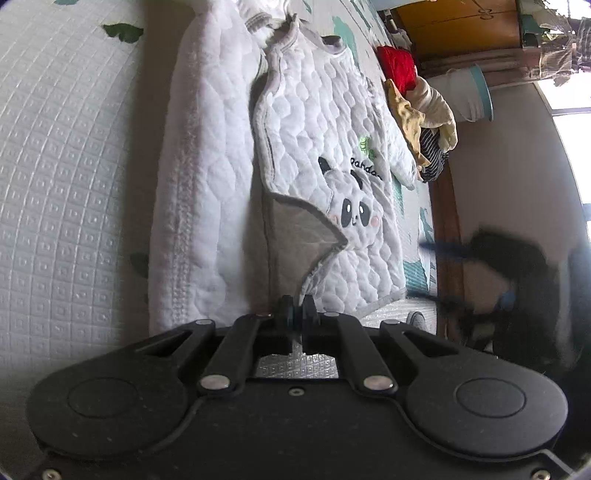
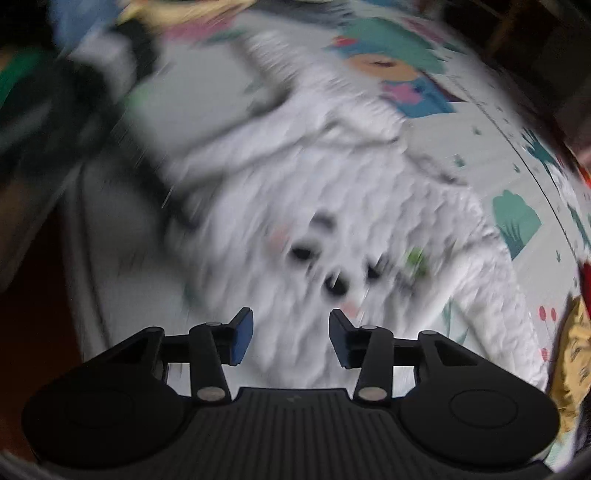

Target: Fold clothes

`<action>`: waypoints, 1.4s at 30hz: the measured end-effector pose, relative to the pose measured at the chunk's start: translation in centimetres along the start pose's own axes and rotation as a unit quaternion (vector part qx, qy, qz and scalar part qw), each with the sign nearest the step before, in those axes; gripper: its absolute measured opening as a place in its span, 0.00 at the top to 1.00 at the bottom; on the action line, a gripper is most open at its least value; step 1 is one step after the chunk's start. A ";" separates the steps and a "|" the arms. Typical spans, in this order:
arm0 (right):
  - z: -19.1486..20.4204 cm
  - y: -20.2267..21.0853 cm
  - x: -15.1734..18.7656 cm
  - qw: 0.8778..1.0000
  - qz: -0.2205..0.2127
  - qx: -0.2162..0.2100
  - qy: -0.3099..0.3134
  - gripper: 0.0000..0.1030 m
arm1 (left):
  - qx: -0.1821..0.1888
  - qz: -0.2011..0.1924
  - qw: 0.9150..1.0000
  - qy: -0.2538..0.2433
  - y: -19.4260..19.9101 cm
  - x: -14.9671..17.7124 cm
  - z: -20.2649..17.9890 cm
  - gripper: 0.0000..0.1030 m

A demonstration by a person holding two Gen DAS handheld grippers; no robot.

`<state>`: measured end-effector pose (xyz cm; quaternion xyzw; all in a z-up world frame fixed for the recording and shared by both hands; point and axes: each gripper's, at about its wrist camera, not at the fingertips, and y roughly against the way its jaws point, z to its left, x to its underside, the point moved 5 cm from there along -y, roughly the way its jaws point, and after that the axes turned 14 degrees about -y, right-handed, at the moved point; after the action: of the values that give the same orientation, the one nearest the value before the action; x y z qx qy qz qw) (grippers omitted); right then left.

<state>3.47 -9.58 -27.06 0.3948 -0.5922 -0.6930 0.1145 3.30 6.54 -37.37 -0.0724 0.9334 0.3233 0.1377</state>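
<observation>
A white quilted panda jacket (image 1: 325,158) lies on the play mat (image 1: 66,184), one half folded over so its fleecy inside (image 1: 207,177) shows. My left gripper (image 1: 297,306) is shut on the jacket's hem corner, whose grey lining (image 1: 295,236) is turned up. In the right wrist view, which is blurred, the same jacket (image 2: 332,206) lies below my right gripper (image 2: 291,338). That gripper is open and empty above the hem. The right gripper also shows blurred at the right of the left wrist view (image 1: 509,258).
A pile of clothes (image 1: 417,110), red, yellow and striped, sits at the mat's far right edge. A wooden cabinet (image 1: 461,26) and a white bucket (image 1: 469,92) stand beyond. The mat's printed pictures (image 2: 399,77) lie past the jacket.
</observation>
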 end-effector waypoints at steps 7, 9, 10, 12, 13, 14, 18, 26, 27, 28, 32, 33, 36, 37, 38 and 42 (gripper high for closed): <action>-0.9 -7.5 -9.8 0.975 -0.006 -0.031 -0.220 0.58 | 0.000 0.001 1.000 0.001 0.1 0.1 0.1 0.98; -1.6 -9.5 -11.3 0.959 0.001 -0.038 -0.282 0.66 | 0.001 0.000 1.000 0.002 0.1 0.2 0.2 0.98; -1.8 -10.3 -11.7 0.953 0.006 -0.035 -0.300 0.69 | 0.002 0.000 1.000 0.003 0.2 0.2 0.2 0.98; -2.2 -11.7 -12.2 0.946 0.018 -0.019 -0.322 0.74 | 0.002 -0.001 1.000 0.004 0.3 0.2 0.3 0.98; -2.2 -12.3 -12.4 0.944 0.025 -0.012 -0.330 0.74 | 0.002 -0.002 1.000 0.004 0.3 0.2 0.3 0.98; -2.3 -12.6 -12.6 0.941 0.028 -0.008 -0.336 0.74 | 0.002 -0.002 1.000 0.004 0.4 0.3 0.4 0.98; -2.3 -12.8 -12.9 0.935 0.035 0.011 -0.353 0.75 | 0.003 -0.005 1.000 0.006 0.5 0.3 0.4 0.98; -1.9 -13.4 -13.4 0.936 0.042 0.058 -0.343 0.73 | 0.002 -0.007 1.000 0.004 0.6 0.3 0.1 0.98; -1.8 -13.3 -13.3 0.940 0.039 0.062 -0.332 0.74 | 0.003 -0.008 1.000 0.004 0.6 0.3 0.0 0.98; -1.7 -13.1 -13.2 0.944 0.035 0.065 -0.321 0.82 | 0.004 -0.009 1.000 0.004 0.7 0.3 0.0 0.98; -2.5 -11.7 -12.7 0.942 0.003 0.046 -0.331 0.91 | 0.009 -0.012 1.000 0.002 0.9 0.3 -0.1 0.98; -2.7 -11.1 -12.8 0.941 -0.008 0.041 -0.336 0.91 | 0.010 -0.012 1.000 0.001 0.9 0.4 -0.1 0.98; -3.2 -9.6 -13.3 0.936 -0.035 0.019 -0.349 0.91 | 0.010 -0.010 1.000 -0.003 1.0 0.5 -0.3 0.98; -3.4 -9.4 -13.5 0.935 -0.042 0.010 -0.353 0.91 | 0.010 -0.011 1.000 -0.003 1.0 0.5 -0.3 0.98; -3.5 -9.3 -13.8 0.933 -0.048 0.003 -0.356 0.91 | 0.011 -0.012 1.000 -0.004 1.1 0.5 -0.4 0.98; -4.5 -9.3 -14.5 0.916 -0.058 -0.041 -0.395 0.91 | 0.027 -0.036 0.999 -0.006 1.9 0.4 -0.7 0.98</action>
<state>19.06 -1.27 -29.52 0.1173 -0.5359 -0.8219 -0.1533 2.36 7.63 -35.84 -0.1006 0.9377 0.2932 0.1570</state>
